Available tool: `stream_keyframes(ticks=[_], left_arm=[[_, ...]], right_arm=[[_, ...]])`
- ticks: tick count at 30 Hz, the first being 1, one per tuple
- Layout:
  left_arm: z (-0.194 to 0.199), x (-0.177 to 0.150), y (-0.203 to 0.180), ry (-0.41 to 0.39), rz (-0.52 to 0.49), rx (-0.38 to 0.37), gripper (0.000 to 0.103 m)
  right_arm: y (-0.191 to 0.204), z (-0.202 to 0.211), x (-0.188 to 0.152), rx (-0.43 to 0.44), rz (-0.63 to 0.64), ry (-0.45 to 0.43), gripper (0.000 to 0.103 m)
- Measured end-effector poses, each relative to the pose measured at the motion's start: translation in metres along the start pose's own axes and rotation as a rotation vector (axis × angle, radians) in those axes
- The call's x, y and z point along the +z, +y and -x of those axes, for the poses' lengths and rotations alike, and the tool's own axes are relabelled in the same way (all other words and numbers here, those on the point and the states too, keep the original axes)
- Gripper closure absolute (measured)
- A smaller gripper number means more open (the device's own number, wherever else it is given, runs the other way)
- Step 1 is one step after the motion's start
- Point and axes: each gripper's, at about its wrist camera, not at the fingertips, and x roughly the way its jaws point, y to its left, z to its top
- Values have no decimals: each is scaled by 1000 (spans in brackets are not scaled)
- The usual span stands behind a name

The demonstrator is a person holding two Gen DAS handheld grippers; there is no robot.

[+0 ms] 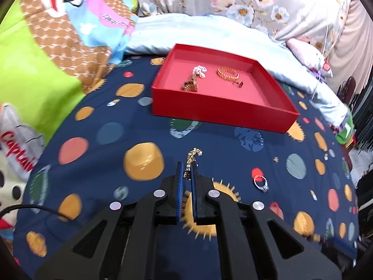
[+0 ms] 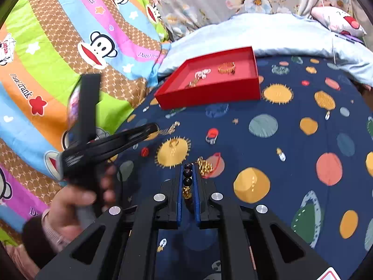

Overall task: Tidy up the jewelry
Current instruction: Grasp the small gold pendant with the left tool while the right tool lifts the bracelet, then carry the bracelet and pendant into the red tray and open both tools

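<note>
The navy bedsheet (image 1: 98, 126) with its planets and suns is the biggest thing under my tools, and I place everything else by the red tray (image 1: 233, 114) that sits on it. Beyond the tray, on its far side, lie a pale blue quilt (image 1: 209, 30) and a floral cloth (image 1: 256, 2); off to the tray's left is the bright cartoon-monkey blanket (image 2: 58, 53).

Inside the tray, toward its far wall, rest a white-and-brown bead piece (image 1: 194, 77) and, just beside it on the right, a gold bracelet (image 1: 228, 73). They lie apart from each other.

My left gripper (image 1: 187, 170) is on the near side of the tray, well short of its front wall, with the blue pads drawn together on a gold chain (image 1: 192, 157); the chain's loose end sticks out past the tips toward the tray. My left hand (image 2: 70, 200) grips its handle.

My right gripper (image 2: 188, 177) is further from the tray, nearer me, clamped on a dark bead bracelet (image 2: 188, 175) with a small gold charm between the pads. Just right of its tips a heap of gold chain (image 2: 205, 166) lies on the sheet.

Between the tray and that heap, a silver ring (image 1: 261, 183) lies on the sheet, and a small gold ring (image 2: 173, 142) sits on a sun print.
</note>
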Motion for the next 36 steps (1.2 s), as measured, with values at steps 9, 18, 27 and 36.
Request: stream_keyframes(ticks=[9,18,27,36], left_arm=[[55,-16,18,-29,13,-2,98],[95,-5,13,-96,5,-49,98],[97,37,-11,-161,-48,-63,98],[80,107,-36,-230,-87,-89,98]], right_arm=[[3,24,17,-19,10,-71,95],[2,36,27,-34,14,-105,95],[1,23,61,-54,51,-139,95],[-6,-13,127,-63,78,-166,95]])
